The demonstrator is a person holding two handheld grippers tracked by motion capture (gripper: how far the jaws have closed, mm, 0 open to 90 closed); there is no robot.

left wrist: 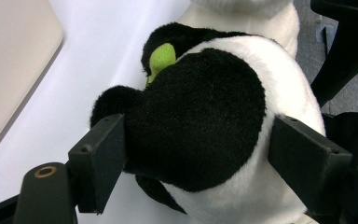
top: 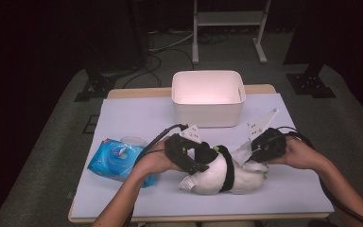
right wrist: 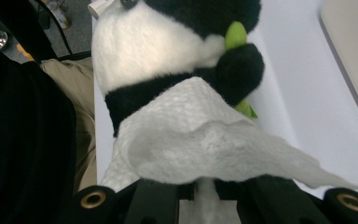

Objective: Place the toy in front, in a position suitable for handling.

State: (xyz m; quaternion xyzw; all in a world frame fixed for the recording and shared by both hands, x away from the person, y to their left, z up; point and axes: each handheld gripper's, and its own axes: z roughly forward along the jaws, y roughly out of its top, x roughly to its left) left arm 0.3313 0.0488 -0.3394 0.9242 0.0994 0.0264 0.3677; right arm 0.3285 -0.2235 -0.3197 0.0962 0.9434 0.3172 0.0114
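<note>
Over at 9 o'clock on the table (top: 123, 113) sits a blue pack of wipes (top: 116, 161). Next, the left hand-held gripper (top: 199, 158) has its jaws spread wide around the black-and-white stuffed panda (top: 217, 175), pads squeezing the plush on both sides. The panda's lying near the 6 o'clock edge, dead center. Then the right hand-held gripper (top: 254, 153) is pinched down tight on a white wipe (right wrist: 205, 140), which drapes over the panda. A white bin (top: 208, 97) stands at 12 o'clock.
</note>
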